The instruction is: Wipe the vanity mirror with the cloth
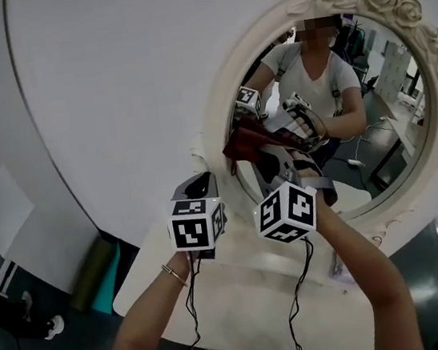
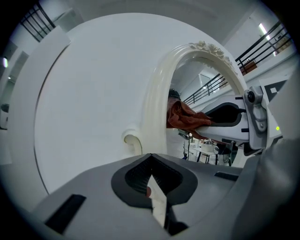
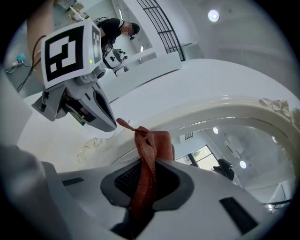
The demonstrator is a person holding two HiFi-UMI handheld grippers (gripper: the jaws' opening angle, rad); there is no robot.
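The left gripper (image 2: 152, 164) and right gripper (image 3: 145, 171) are smooth grey, each with dark ribbed pads (image 2: 138, 174) in a black-rimmed mouth and a dark rectangular slot (image 2: 65, 213) to either side. Behind each sits a white cube (image 1: 198, 224) printed with black square markers, with a thin black cable (image 1: 191, 295) trailing beneath it. A slim bracelet (image 1: 173, 273) circles the left wrist.

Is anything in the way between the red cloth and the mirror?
Nothing visible is. The right gripper holds the rust-red cloth right at the left edge of the oval, cream-framed vanity mirror. The left gripper is off to the side, by the frame.
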